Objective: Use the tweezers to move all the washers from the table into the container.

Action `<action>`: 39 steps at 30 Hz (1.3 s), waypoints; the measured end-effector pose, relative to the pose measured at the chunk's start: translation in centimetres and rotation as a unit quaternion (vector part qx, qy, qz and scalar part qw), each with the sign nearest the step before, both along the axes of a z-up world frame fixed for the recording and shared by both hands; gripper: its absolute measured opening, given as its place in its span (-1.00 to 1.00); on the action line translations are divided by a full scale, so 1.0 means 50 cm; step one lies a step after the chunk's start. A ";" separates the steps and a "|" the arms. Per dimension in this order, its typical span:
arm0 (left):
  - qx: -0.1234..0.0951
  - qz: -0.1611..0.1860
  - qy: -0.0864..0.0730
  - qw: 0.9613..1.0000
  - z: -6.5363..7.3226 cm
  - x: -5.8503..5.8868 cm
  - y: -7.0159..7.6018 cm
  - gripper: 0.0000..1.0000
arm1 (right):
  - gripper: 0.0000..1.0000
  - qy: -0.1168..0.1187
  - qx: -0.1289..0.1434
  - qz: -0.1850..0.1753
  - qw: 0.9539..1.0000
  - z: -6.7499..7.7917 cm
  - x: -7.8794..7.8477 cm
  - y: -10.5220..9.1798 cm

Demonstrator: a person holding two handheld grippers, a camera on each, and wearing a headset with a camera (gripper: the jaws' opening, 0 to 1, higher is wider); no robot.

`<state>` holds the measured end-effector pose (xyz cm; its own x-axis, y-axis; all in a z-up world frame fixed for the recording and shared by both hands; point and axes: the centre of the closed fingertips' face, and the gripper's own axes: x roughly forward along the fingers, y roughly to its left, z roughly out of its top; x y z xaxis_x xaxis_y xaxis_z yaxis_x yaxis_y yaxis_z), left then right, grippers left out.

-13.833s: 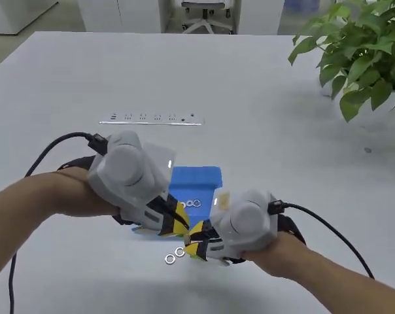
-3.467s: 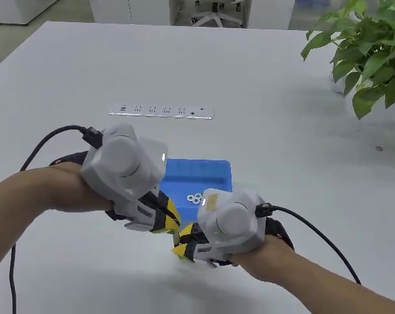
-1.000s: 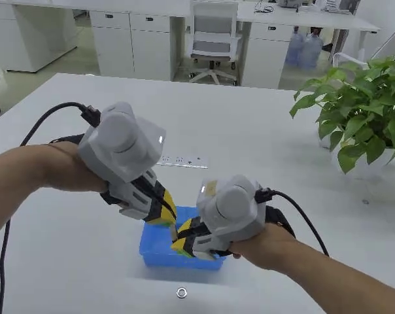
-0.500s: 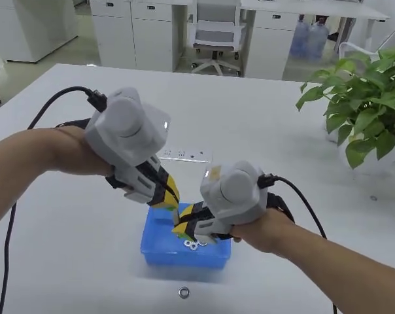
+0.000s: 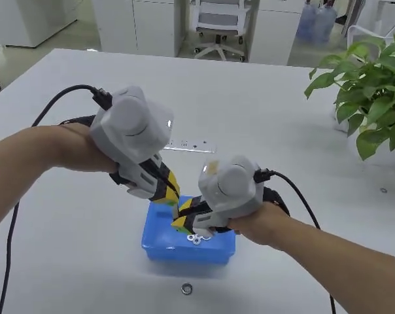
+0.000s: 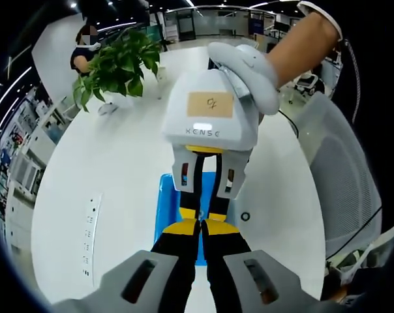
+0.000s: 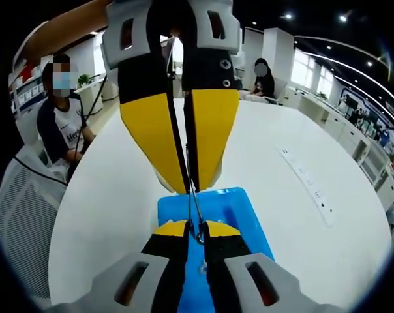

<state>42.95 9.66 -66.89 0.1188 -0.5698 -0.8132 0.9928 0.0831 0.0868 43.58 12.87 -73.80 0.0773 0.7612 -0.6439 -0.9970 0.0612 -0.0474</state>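
Note:
A blue container (image 5: 157, 239) sits on the white table, with a few washers (image 5: 196, 239) lying in it. One washer (image 5: 186, 288) rests on the table just in front of it, and again as the washer (image 6: 245, 216) beside the container (image 6: 164, 195). My left gripper (image 5: 171, 199) and right gripper (image 5: 182, 224) meet tip to tip over the container. The thin metal tweezers (image 7: 192, 189) run from between the left gripper's yellow pads down into my right gripper (image 7: 196, 231). Both grippers are shut on them. My left gripper (image 6: 201, 229) faces the right one closely.
A white power strip (image 5: 191, 145) lies on the table behind the container. A potted plant (image 5: 374, 91) stands at the far right. An office chair (image 5: 214, 19) is beyond the table's far edge. A seated person (image 7: 65, 134) is off to one side.
The head camera has dipped, so the picture shifted. Both grippers stay together over the container, slightly lower. The washers in the container came into sight half a second ago. The loose washer has not moved.

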 end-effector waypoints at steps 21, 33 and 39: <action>0.004 0.012 0.018 1.000 -0.069 0.015 0.017 -0.88 | -0.79 0.022 -0.014 0.012 1.000 -0.070 0.012 0.016; 0.004 0.012 0.021 1.000 -0.082 0.013 0.013 -0.88 | -0.79 0.018 -0.023 0.015 0.999 -0.082 0.011 0.012; 0.002 0.013 0.019 1.000 -0.076 0.011 0.012 -0.88 | -0.77 0.015 -0.023 0.017 0.999 -0.077 0.009 0.011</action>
